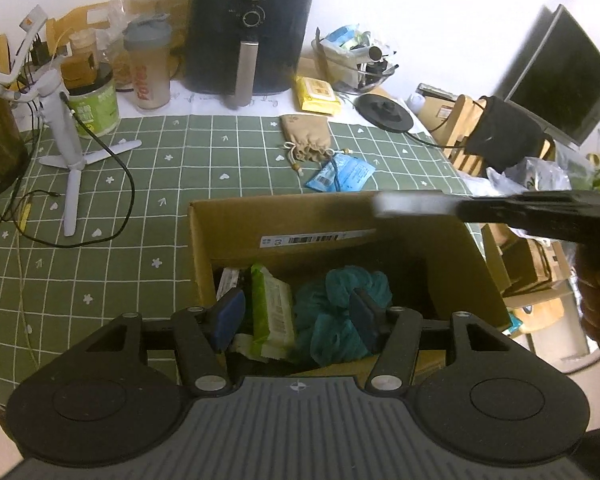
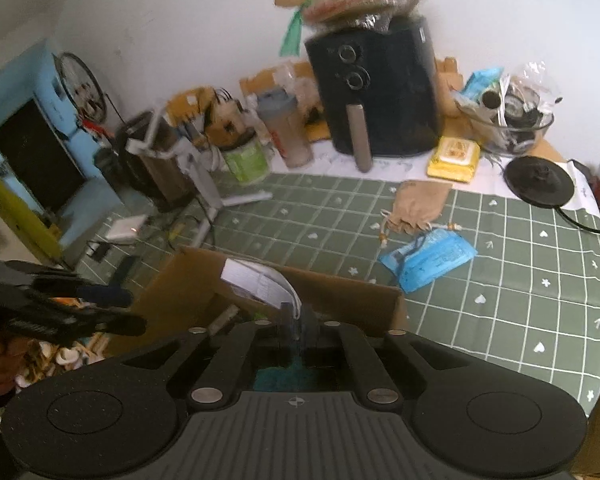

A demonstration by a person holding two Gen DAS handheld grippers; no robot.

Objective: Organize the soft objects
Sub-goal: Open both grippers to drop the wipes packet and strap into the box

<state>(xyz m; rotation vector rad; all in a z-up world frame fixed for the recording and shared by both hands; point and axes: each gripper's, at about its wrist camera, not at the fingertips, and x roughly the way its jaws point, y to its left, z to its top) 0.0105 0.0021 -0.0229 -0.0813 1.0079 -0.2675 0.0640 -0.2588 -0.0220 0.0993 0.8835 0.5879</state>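
The white barcode label stuck inside the far wall of the open brown cardboard box carries a large "03", seen upside down. Red lettering runs sideways down the clear plastic shaker bottle with a grey lid, too blurred to spell out.

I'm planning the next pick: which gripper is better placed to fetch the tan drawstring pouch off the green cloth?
Right, probably. The pouch lies beyond the box's far wall, toward the right side. The right gripper hovers at that far wall, nearly shut, seemingly empty. The left gripper sits open over the box's contents.
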